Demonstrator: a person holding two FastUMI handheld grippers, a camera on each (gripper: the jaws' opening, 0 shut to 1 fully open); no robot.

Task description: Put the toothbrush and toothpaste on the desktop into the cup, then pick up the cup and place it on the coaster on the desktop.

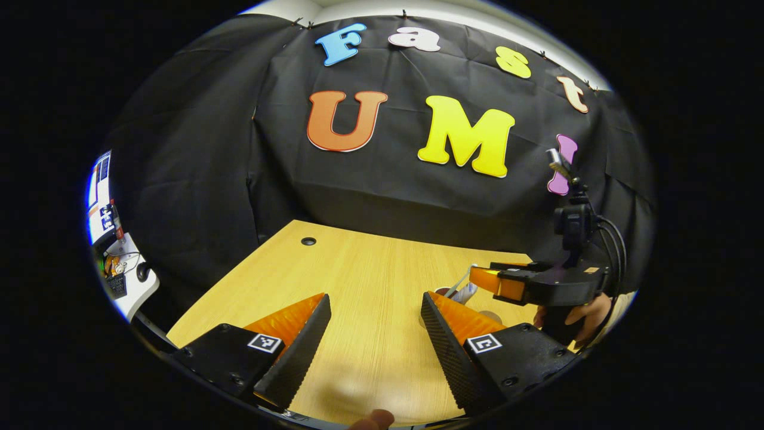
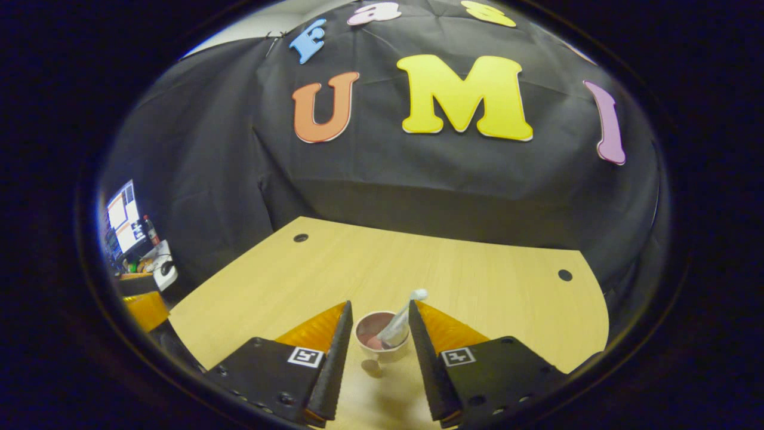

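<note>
A small pale cup (image 2: 382, 345) sits between my right gripper's (image 2: 381, 307) fingers, which press on its two sides. A white toothbrush (image 2: 412, 297) and a toothpaste tube (image 2: 391, 334) lean inside it. The cup's shadow falls on the wooden table (image 2: 477, 298) just below. In the left gripper view the right gripper (image 1: 477, 276), held by a hand (image 1: 588, 313), hovers at the right with the cup's rim (image 1: 443, 292) and the brush (image 1: 461, 282) beside its tips. A pale round patch (image 1: 490, 315) under it may be the coaster. My left gripper (image 1: 376, 298) stands open over bare table.
The table has cable holes (image 2: 300, 237) (image 2: 564, 275) near its far edge, against the black cloth wall. A side desk with a monitor (image 2: 122, 218) stands off to the left. Part of the left gripper (image 2: 143, 310) shows at the left edge of the right gripper view.
</note>
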